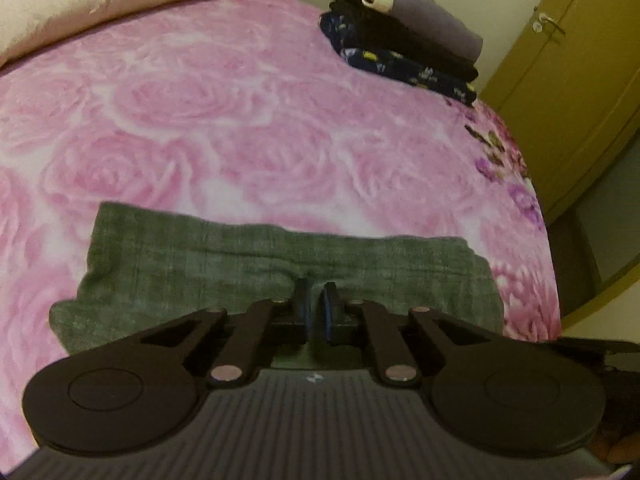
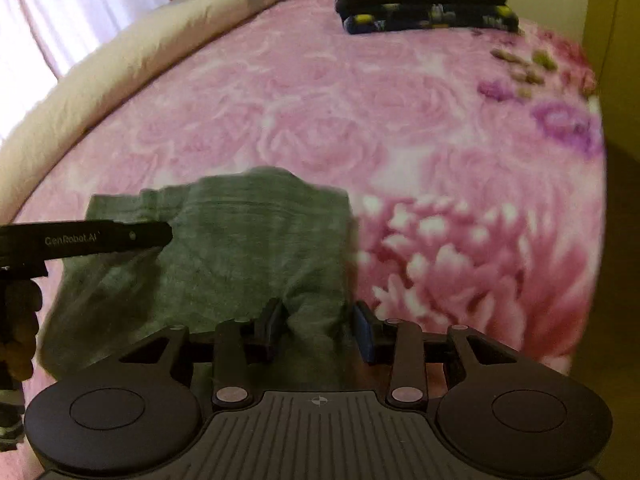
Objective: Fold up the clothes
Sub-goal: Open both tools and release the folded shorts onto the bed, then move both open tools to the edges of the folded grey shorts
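We found a grey-green garment [image 1: 256,264] lying on the pink bed [image 1: 240,120], at its near edge, partly doubled over itself. A stack [image 1: 404,36] of folded clothes sat at the far corner, well apart from it.

The left gripper [image 1: 316,308] was held low over the garment's near edge, its fingers almost pressed together. A narrow slit remained between them, and we could not tell whether any cloth was caught in it. The right gripper [image 2: 320,326] was spread, its fingers standing either side of a raised ridge of cloth at the near edge, not yet closed on it.

We judged the garment light, soft and limp, of a coarse weave that should not slip in the pads. It would sag and crease wherever it was left unsupported, so a hold at one point would drag the rest. We judged the corners and the near hem the best places to take it, one gripper to each side, so that a fold could be carried over evenly.

The garment's near edge was cut off behind both gripper bodies. Its kind, whether shirt or trousers, could not be made out, nor how many layers lay folded. The right view was blurred over the cloth. The stage of the folding could not be settled.
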The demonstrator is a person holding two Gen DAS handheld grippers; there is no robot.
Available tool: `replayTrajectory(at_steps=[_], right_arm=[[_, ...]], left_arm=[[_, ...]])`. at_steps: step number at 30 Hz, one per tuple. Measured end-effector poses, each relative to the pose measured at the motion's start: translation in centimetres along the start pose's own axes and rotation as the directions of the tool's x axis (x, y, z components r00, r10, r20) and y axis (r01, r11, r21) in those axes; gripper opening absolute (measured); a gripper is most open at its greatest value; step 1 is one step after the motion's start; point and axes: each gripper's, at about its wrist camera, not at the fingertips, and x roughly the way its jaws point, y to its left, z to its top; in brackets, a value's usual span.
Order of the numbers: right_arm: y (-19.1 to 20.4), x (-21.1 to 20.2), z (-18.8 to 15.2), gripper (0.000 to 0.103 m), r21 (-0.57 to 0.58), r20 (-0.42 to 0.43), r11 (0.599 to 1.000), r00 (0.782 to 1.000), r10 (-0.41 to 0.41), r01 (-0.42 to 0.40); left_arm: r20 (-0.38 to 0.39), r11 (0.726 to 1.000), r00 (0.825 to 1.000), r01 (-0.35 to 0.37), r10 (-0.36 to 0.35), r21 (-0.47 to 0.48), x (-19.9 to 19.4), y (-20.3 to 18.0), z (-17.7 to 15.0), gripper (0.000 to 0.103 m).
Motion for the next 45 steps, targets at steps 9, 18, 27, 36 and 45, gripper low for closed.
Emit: replayTrajectory(at_steps=[9,18,27,36,45], right_arm=[[0.4,-6.6,-0.5,0.036,-0.013,0.089,1.0,0.996,-0.004,0.005],[2.4,-4.0,-3.5,0.037,-0.097,-0.042,0.994,0.998,-0.054,0.05],[3.0,-12.6,-2.4,0.074,0.09,-0.181,0.995,0.983,-0.028,0.045],[6.5,-20.7,-3.5,0.074,0.109,-0.277,0.993,0.961,-0.018,0.05],[8.7,-25.0,-2.9,0.074,0.066,-0.257,0.996,0.965,-0.04,0.059]], left_arm=[[-0.045,0.996,0.996,-0.084,0.083,-0.011,-6.8,-2.7,-4.6,0.007],[-0.135,0.984,0.976,-0.175,0.171,-0.016,-7.6,-3.9,-7.5,0.008],[-0.322,0.952,0.919,-0.279,0.227,-0.124,-16.8,-6.3,-5.7,0.022],[-0.348,0.955,0.902,-0.291,0.255,-0.054,-25.2,-9.9,-3.9,0.033],[-0.332,0.958,0.907,-0.285,0.258,-0.036,-29.4,-11.4,-3.1,0.035]])
